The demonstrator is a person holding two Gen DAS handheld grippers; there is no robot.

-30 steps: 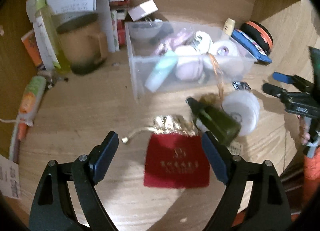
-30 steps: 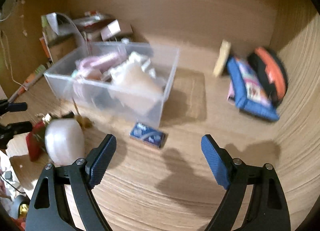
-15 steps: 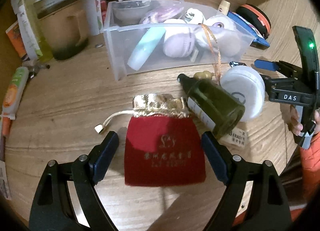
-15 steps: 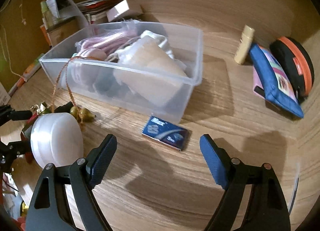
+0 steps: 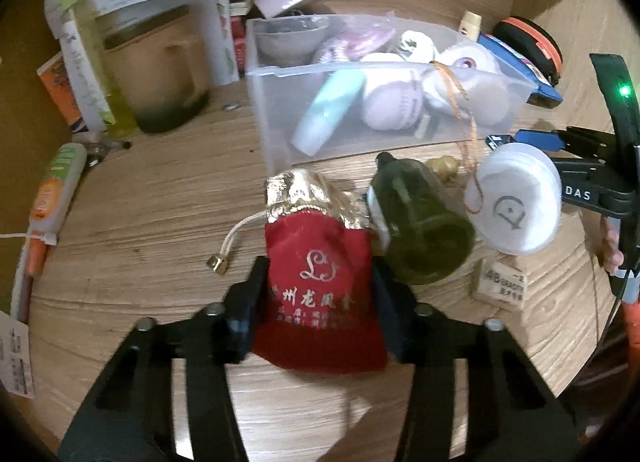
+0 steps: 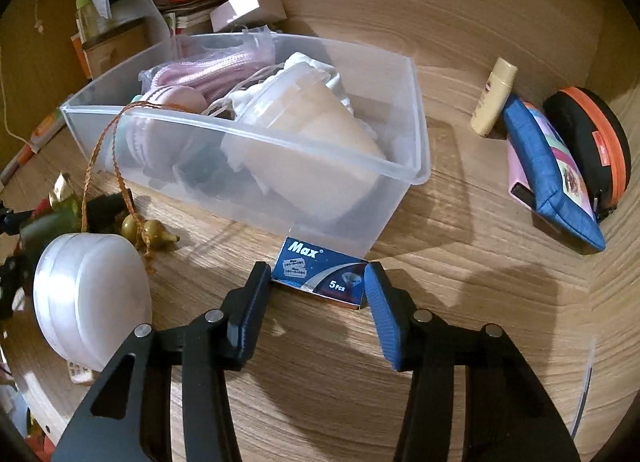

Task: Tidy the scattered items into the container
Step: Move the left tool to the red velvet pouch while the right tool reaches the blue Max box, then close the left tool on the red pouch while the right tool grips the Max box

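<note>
A clear plastic bin (image 5: 516,100) (image 6: 416,142) holds several toiletries and pouches. My left gripper (image 5: 318,302) is shut on a red drawstring pouch (image 5: 316,262) with a gold top, lying on the wooden table. A dark green bottle (image 5: 420,222) and a white round jar (image 5: 516,206) (image 6: 88,294) lie just right of the pouch. My right gripper (image 6: 316,302) has closed in around a small blue Max razor-blade box (image 6: 320,276) in front of the bin; its pads stand at the box's two ends.
A gourd charm on an orange cord (image 6: 152,230) hangs over the bin's rim. A small wooden block (image 5: 500,286) lies by the jar. A blue pouch (image 6: 548,178), an orange-rimmed case (image 6: 592,150) and a cream tube (image 6: 492,102) sit right. A mug (image 5: 160,82), bottles and papers crowd the back left.
My left gripper moved forward and closed on the red pouch. My right gripper moved down to the blue box and narrowed around it.
</note>
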